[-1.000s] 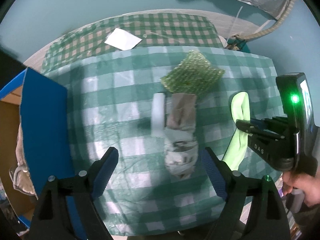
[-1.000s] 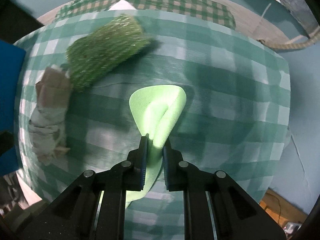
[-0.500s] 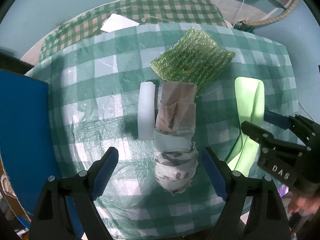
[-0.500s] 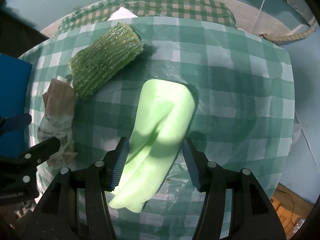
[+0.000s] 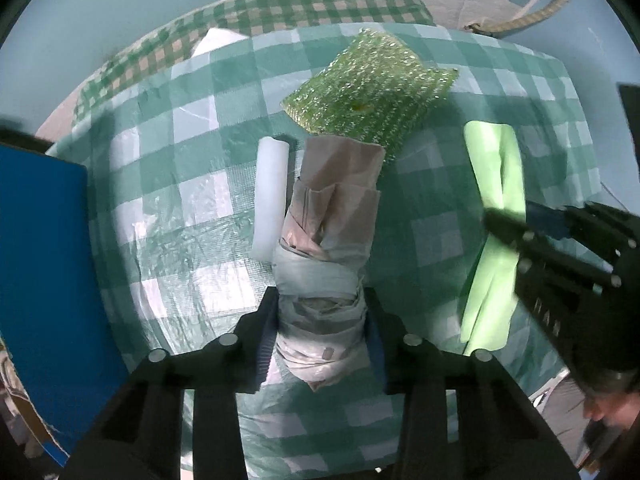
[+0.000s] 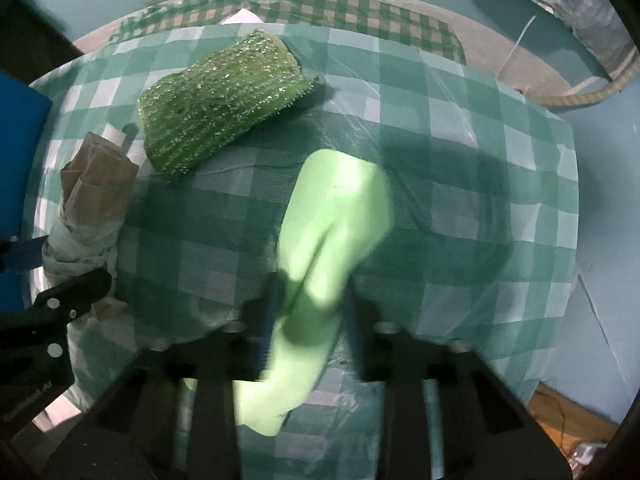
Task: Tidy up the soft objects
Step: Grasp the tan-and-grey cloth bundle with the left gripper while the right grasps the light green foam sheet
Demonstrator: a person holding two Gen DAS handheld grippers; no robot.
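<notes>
A grey-and-brown rolled cloth bundle [image 5: 326, 268] lies on the green checked tablecloth [image 5: 192, 200]; my left gripper [image 5: 320, 330] is shut on its near end. It also shows in the right wrist view [image 6: 86, 216]. A white foam stick [image 5: 271, 196] lies against its left side. A sparkly green sponge pad [image 5: 368, 88] lies beyond, also seen in the right wrist view [image 6: 220, 108]. A light green foam sheet [image 6: 324, 256] lies at the right; my right gripper [image 6: 310, 316] has closed on its near part, blurred by motion. It shows in the left wrist view [image 5: 494, 236].
A blue box wall [image 5: 44, 272] stands at the table's left edge. A white paper piece [image 5: 214, 38] lies at the far edge on a darker checked cloth [image 5: 320, 4]. The table's right edge [image 6: 572, 220] drops to a teal floor.
My left gripper moved forward and closed on the cloth bundle. My right gripper let the foam sheet go onto the table, opened wide, then closed around it again.
</notes>
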